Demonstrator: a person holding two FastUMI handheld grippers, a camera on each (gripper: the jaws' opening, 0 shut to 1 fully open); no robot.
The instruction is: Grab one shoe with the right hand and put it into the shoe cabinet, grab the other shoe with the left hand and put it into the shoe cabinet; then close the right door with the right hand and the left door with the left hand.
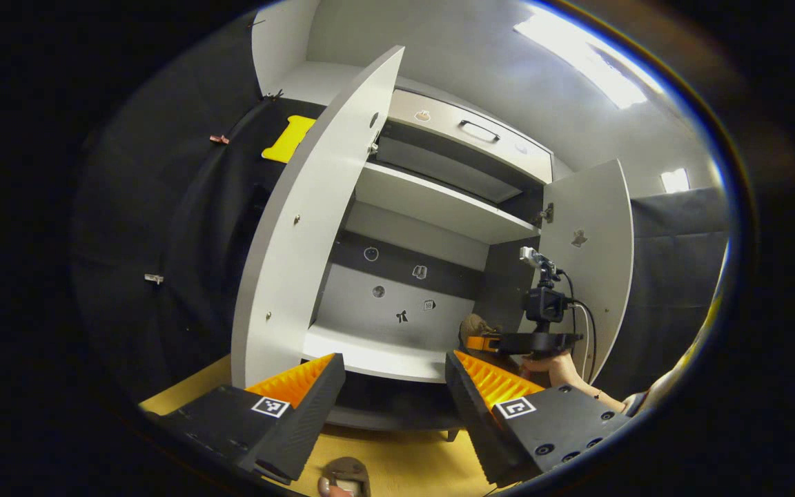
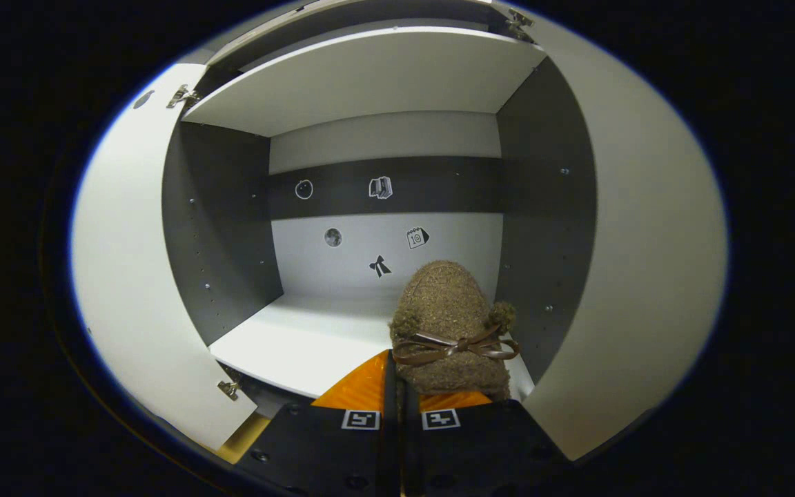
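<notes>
right now my right gripper (image 2: 397, 404) has its fingers drawn nearly together, pinching the heel end of a fuzzy brown slipper-style shoe with a dark brown bow and pom-poms (image 2: 449, 324). the shoe's toe points into the cabinet and its sole sits over the right side of the white lower shelf (image 2: 301, 338), close to the dark right inner wall; whether it rests on the shelf or hangs just above it i cannot tell. in the left gripper view i see that same gripper (image 1: 487, 342) farther off, held by a hand at the cabinet mouth.

my left gripper (image 1: 394, 386) is spread wide and holds nothing, hovering in front of the grey-and-white shoe cabinet (image 1: 439, 207). low at the edge of that view, on the yellowish floor, lies what i judge to be the second shoe (image 1: 346, 476), partly cut off.

the tall white left door (image 1: 301, 241) and the white right door (image 1: 597, 241) both stand open.

so, as i judge it, the first shoe is nearly placed but not released; the second shoe and both doors are left.
</notes>
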